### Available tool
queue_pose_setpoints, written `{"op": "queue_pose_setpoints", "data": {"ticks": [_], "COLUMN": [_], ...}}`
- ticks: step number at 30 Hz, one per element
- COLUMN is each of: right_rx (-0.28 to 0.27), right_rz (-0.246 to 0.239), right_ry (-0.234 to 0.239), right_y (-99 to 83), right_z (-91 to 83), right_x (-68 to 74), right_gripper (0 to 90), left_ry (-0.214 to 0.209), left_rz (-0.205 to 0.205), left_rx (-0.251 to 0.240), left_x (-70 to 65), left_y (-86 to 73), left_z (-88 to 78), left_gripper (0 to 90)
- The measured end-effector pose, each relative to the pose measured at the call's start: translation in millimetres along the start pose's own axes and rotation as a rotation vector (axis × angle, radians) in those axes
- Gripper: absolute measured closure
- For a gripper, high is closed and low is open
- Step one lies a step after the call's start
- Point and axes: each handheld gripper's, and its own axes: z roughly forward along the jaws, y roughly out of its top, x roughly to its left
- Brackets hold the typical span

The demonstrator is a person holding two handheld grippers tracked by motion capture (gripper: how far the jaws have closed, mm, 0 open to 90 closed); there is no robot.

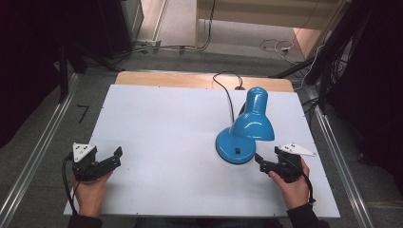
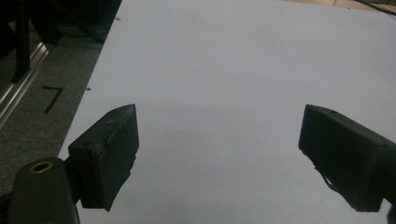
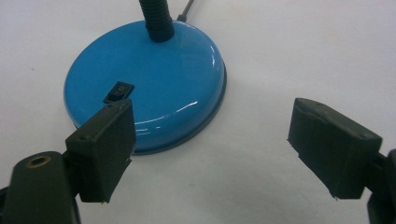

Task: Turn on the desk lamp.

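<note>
- The blue lamp (image 1: 244, 130) is standing on the right half of the white counter (image 1: 166, 128), its shade tilting down over the round base (image 3: 149, 84).
- The right gripper (image 1: 267, 161) is hovering just beside that base, jaws apart, holding nothing.
- The left gripper (image 1: 111, 159) is resting well apart from the lamp, jaws wide over bare counter.

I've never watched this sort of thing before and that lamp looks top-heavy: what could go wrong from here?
The right gripper is open beside the blue desk lamp. Its near jaw could push the base sideways instead of reaching the small black rocker switch.

The shade leans out over the base, so a firm push might tip the lamp.

The black cord runs off the table's far edge and could snag.
</note>
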Motion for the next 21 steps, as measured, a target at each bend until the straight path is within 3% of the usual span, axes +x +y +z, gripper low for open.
{"op": "queue_pose_setpoints", "data": {"ticks": [21], "right_rx": [-0.011], "right_rz": [-0.025], "right_ry": [0.03], "right_y": [5.2], "right_z": [8.0], "right_x": [16.2], "right_gripper": [20.5], "left_ry": [-0.001], "left_rz": [-0.002], "left_rx": [0.0], "left_x": [0.0], "left_y": [-0.1], "left_z": [0.3], "left_gripper": [12.6]}}
